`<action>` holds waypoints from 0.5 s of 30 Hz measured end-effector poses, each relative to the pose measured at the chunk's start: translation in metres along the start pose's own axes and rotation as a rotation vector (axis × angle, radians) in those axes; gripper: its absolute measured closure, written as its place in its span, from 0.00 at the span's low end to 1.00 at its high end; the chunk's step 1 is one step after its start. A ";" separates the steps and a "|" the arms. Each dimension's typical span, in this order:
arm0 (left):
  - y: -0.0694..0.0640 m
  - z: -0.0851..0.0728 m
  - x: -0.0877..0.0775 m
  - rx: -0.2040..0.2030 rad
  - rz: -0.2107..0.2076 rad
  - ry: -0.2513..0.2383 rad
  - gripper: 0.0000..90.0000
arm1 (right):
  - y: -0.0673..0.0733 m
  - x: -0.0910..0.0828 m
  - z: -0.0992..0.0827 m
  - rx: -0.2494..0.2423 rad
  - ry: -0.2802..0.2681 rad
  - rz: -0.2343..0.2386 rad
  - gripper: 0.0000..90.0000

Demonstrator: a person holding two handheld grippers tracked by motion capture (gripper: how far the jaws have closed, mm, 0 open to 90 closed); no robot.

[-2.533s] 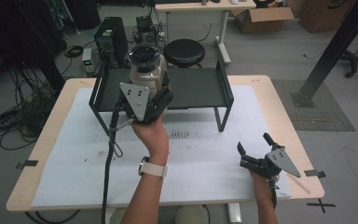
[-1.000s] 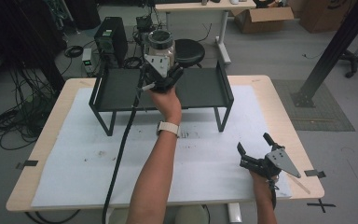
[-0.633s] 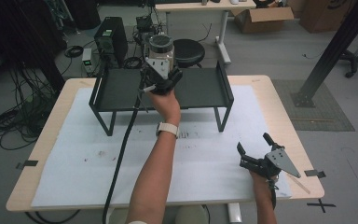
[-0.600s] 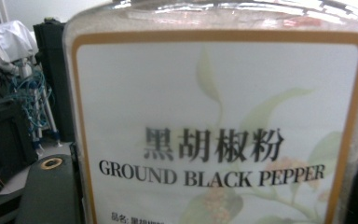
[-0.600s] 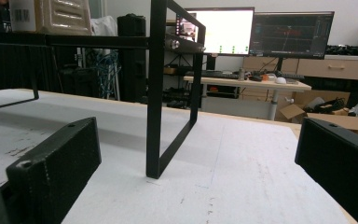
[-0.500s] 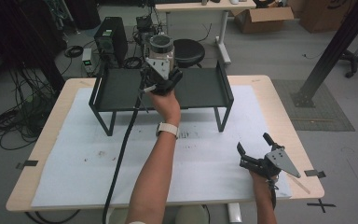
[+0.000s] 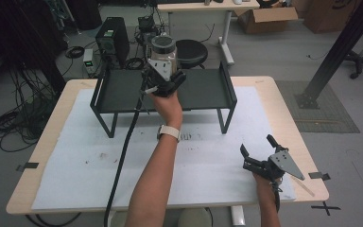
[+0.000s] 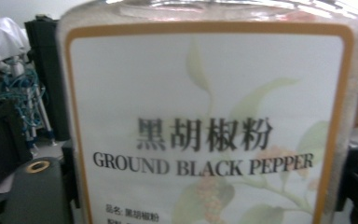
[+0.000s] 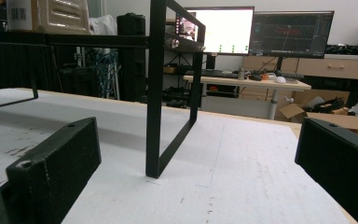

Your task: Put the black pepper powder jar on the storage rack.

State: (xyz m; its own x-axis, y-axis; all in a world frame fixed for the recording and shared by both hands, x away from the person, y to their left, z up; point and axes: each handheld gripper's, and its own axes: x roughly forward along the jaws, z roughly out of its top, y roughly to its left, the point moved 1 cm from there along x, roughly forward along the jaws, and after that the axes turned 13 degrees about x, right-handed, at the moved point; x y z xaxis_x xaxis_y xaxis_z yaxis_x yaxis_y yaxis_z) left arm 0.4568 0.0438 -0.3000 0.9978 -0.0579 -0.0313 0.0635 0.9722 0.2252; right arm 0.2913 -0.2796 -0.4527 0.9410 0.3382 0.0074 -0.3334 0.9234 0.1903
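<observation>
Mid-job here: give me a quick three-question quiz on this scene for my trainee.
1. What does the label on the clear plastic jar read?
2. Fill in: the jar sits between the jaws of the ___ claw.
3. True or false: the right claw grips the black metal shelf rack.

Key
1. Ground black pepper.
2. Left: the left claw has the jar between its jaws, which have just been opening.
3. False: it stands open with nothing between its jaws, away from the rack, over the white table cover.
</observation>
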 end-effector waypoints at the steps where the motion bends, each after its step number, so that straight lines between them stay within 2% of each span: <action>1: 0.000 0.000 0.000 -0.003 -0.014 -0.002 0.19 | 0.000 0.000 0.000 0.000 0.001 0.000 0.00; 3: 0.000 0.000 -0.001 -0.008 -0.015 -0.002 0.13 | 0.000 0.000 0.000 0.000 0.000 0.000 0.00; 5: 0.002 -0.001 -0.004 -0.035 -0.009 -0.025 0.11 | 0.000 0.000 0.000 0.000 0.002 -0.001 0.00; 8: 0.006 -0.004 -0.006 -0.074 -0.022 -0.021 0.05 | 0.000 0.000 0.000 0.000 0.003 -0.001 0.00; 10: 0.007 -0.005 -0.007 -0.075 -0.028 -0.023 0.02 | 0.000 0.000 0.000 0.000 0.003 -0.002 0.00; 11: 0.008 -0.005 -0.009 -0.060 -0.043 -0.025 0.00 | 0.000 0.000 0.000 0.000 0.005 -0.002 0.00; 15: 0.008 -0.003 -0.013 -0.046 -0.059 -0.043 0.00 | 0.000 0.001 0.000 -0.001 0.006 -0.002 0.00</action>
State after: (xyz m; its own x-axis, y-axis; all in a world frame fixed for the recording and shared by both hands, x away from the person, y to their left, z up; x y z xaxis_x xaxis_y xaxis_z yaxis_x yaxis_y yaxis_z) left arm 0.4446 0.0531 -0.3008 0.9922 -0.1243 -0.0017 0.1226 0.9761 0.1794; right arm 0.2918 -0.2792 -0.4527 0.9413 0.3376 0.0008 -0.3316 0.9242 0.1893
